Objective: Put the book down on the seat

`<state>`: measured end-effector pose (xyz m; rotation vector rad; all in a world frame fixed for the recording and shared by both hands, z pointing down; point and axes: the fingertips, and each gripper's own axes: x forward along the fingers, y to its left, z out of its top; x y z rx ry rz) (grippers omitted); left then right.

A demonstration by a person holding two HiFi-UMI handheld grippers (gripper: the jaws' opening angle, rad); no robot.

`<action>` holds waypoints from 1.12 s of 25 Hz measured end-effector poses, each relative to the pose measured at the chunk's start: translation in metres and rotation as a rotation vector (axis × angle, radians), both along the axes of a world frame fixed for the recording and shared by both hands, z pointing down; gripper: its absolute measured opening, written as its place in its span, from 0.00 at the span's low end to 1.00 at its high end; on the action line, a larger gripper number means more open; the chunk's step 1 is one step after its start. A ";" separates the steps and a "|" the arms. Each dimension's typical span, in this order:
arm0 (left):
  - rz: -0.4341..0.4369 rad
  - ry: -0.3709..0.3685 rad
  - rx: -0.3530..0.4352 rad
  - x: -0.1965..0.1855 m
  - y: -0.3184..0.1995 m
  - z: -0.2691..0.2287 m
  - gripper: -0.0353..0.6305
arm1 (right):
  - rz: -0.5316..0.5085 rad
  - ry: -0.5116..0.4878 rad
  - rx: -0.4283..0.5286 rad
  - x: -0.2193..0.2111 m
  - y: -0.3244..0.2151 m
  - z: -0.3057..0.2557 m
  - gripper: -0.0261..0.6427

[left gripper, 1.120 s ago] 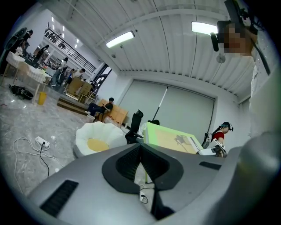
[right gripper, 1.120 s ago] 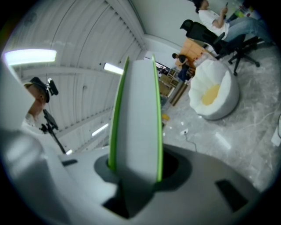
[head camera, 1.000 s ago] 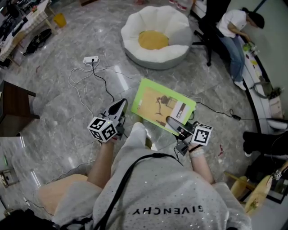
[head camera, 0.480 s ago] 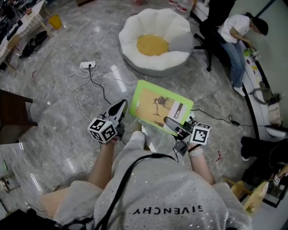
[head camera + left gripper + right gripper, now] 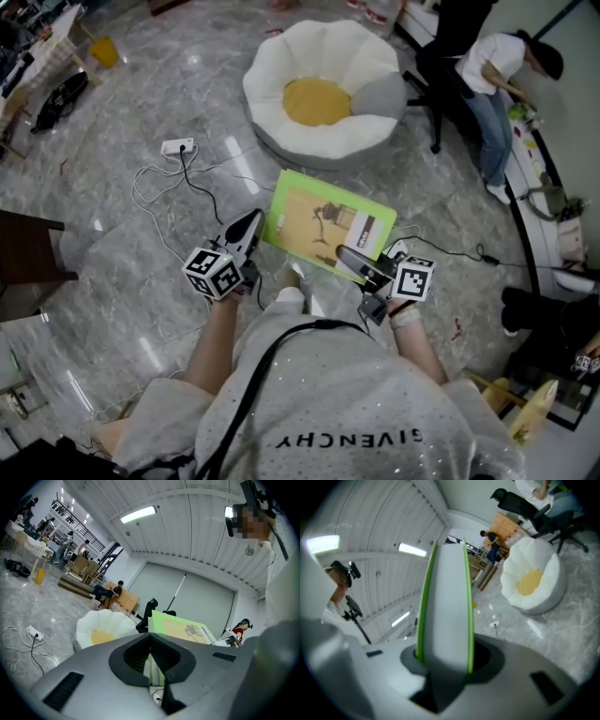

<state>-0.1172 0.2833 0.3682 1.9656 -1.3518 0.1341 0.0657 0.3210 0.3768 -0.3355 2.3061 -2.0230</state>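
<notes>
Closer than a second ago, the green book (image 5: 319, 220) has advanced toward the white flower-shaped seat (image 5: 366, 56) with its yellow centre. It hangs above the marble floor (image 5: 141, 234), short of the seat. The right tongs (image 5: 345, 255) are clamped on its near edge, with covers and pages between them. The left tongs (image 5: 255, 217) are together and empty, just beside the book's left edge.

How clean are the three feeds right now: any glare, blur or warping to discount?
Head view: sharp and evenly lit, with glare streaks on the polished floor. Left gripper view: strong fisheye bend, dark corners, a bright ceiling lamp blooming. Right gripper view: same bend; the book is too close and soft, the seat behind reads clearly.
</notes>
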 end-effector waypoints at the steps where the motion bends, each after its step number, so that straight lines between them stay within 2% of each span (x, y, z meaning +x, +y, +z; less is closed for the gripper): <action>1: 0.001 0.002 -0.001 -0.003 -0.004 0.002 0.09 | -0.001 0.000 -0.001 -0.004 -0.005 0.001 0.26; 10: -0.002 0.020 -0.014 -0.029 -0.037 0.016 0.09 | 0.005 -0.013 -0.009 -0.039 -0.034 0.007 0.26; 23: -0.011 0.029 -0.050 -0.035 -0.074 0.044 0.09 | -0.017 0.017 -0.046 -0.037 -0.068 0.037 0.26; 28: -0.026 0.027 -0.053 -0.042 -0.107 0.056 0.09 | -0.039 0.001 -0.040 -0.049 -0.108 0.048 0.26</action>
